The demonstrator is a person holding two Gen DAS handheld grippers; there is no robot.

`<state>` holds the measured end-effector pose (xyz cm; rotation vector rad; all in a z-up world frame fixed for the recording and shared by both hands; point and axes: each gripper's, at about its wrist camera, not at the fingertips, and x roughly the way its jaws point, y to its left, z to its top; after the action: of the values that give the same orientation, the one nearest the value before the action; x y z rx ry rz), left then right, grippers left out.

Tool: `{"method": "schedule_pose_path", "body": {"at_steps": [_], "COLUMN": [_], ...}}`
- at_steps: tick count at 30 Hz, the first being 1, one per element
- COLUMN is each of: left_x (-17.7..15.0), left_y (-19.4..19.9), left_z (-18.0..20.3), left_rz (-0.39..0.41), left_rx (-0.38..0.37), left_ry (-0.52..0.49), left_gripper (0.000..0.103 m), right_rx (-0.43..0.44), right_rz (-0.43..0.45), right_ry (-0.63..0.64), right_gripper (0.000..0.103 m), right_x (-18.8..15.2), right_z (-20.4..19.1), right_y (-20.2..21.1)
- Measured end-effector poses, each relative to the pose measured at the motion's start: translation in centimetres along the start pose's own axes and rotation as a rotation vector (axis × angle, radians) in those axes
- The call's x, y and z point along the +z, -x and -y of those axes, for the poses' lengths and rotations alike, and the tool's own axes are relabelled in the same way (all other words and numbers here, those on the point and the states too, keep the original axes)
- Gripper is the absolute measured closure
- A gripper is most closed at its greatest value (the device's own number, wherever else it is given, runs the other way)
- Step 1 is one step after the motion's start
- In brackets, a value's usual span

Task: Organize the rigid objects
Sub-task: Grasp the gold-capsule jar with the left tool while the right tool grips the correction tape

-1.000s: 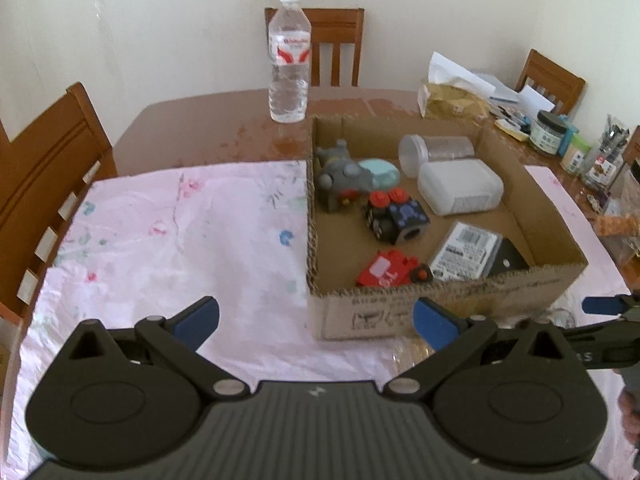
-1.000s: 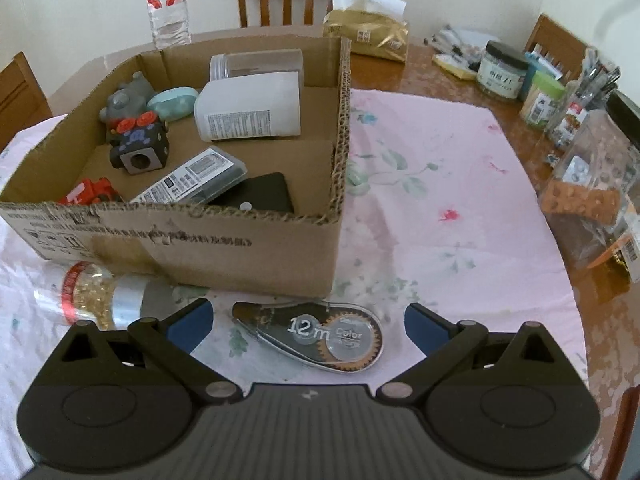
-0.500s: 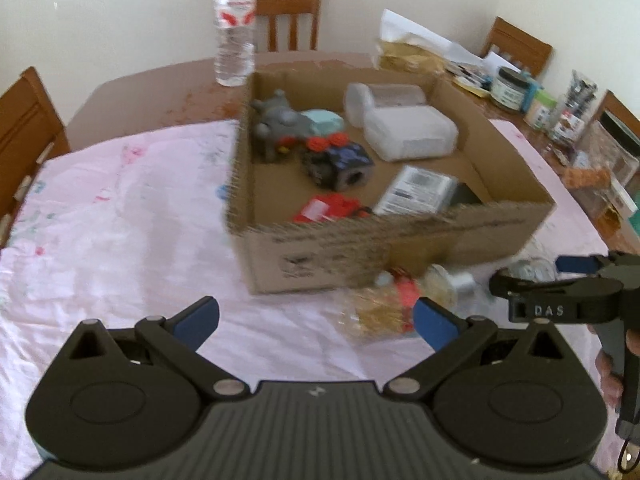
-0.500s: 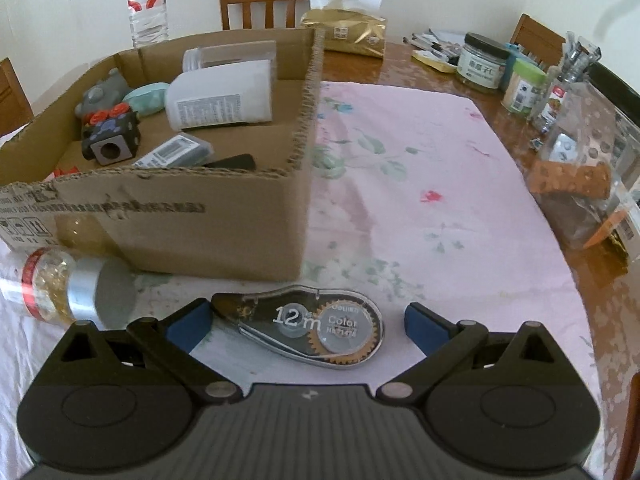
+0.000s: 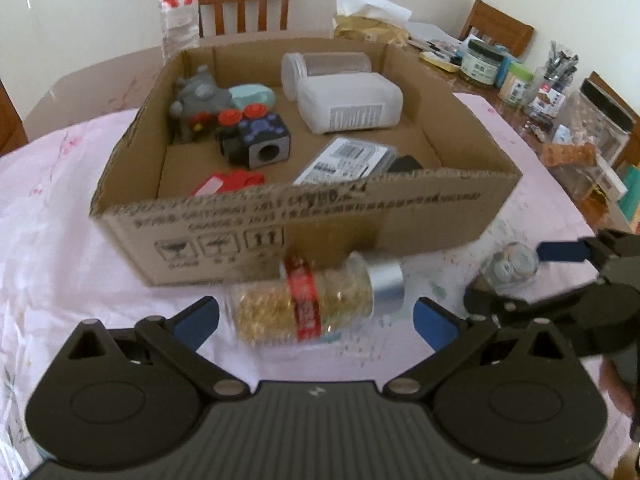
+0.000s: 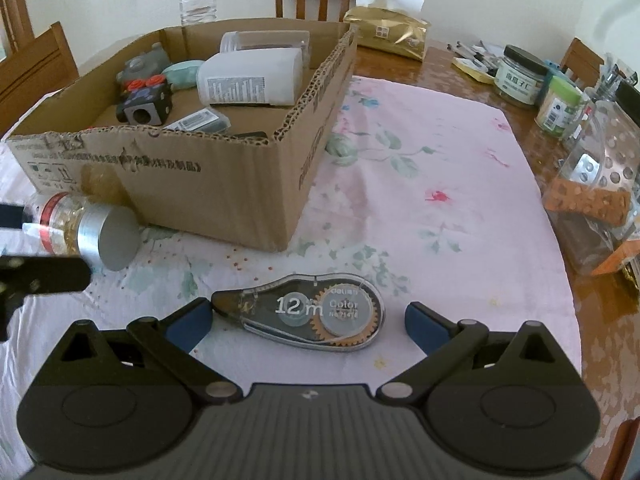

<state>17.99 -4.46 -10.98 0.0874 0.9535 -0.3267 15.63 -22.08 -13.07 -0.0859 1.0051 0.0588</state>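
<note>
Right gripper (image 6: pixel 307 320) astride "12m" tape dispenser (image 6: pixel 304 311)

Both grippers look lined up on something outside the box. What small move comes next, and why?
Probably close the right gripper on the correction tape: it lies flat between the open fingers, outside the cardboard box. The left gripper, also open, could likewise close on the glitter bottle.

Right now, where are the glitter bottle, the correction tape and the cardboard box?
glitter bottle (image 5: pixel 308 308): left wrist view, red label band.
correction tape (image 6: pixel 316 310): right wrist view, clear casing middle.
cardboard box (image 6: pixel 168 184): right wrist view, printed front wall.
</note>
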Motion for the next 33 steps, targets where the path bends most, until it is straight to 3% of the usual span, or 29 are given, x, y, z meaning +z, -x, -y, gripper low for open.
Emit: {"method": "schedule_pose_path", "body": {"at_steps": [6,13,33], "left_x": [0.5,0.8,-1.4], "left_y": [-1.2,-1.9,0.2], "left_z": [0.8,0.7,-2.6], "left_rz": [0.016,-0.001,0.005], "left_rx": [0.064,0.065,0.157], "left_ry": [0.006,0.017,0.075], "left_gripper": [0.001,0.005,0.005], "right_rx": [0.002,0.001,0.020], "right_rz": [0.003,0.020,0.009], "right_ry": [0.004,0.000,0.025], "right_gripper": [0.000,0.000,0.000], "right_x": [0.0,-0.3,0.5], "right_z": [0.0,-0.1,-2.3], "right_y": [0.0,0.1,-0.2]}}
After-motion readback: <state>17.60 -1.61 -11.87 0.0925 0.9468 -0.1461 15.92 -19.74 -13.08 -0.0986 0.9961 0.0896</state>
